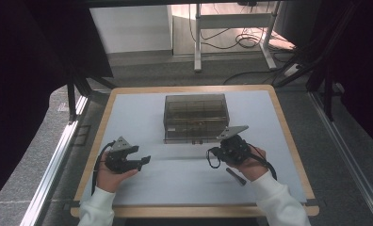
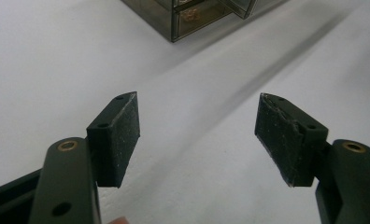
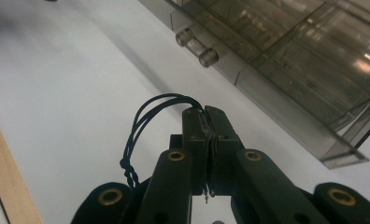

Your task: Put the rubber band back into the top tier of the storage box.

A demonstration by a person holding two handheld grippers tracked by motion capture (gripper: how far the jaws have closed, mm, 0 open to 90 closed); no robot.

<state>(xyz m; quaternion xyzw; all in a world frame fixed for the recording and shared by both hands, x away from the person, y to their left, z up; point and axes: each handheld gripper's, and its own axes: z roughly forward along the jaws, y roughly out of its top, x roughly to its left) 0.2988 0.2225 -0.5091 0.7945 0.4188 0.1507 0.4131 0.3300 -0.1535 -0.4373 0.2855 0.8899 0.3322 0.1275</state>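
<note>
Beside the smoky drawer box (image 3: pixel 286 70), my right gripper (image 3: pixel 205 116) pinched a black wire loop (image 3: pixel 145 119); my left gripper's (image 2: pixel 197 135) fingers stood spread over the bench (image 2: pixel 57 60).

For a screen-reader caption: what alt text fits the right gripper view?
The right tongs, black, are shut on a thin black looped cord above a white tabletop, beside a smoky transparent plastic drawer box with two round knobs.

Left gripper (image 2: pixel 199 135) agape (nothing between), drawer box (image 2: pixel 192 16) beyond.

Smoky translucent drawer box (image 1: pixel 196 117), black wire loop (image 3: pixel 145 121), white table (image 1: pixel 142 113) with wooden edge.
</note>
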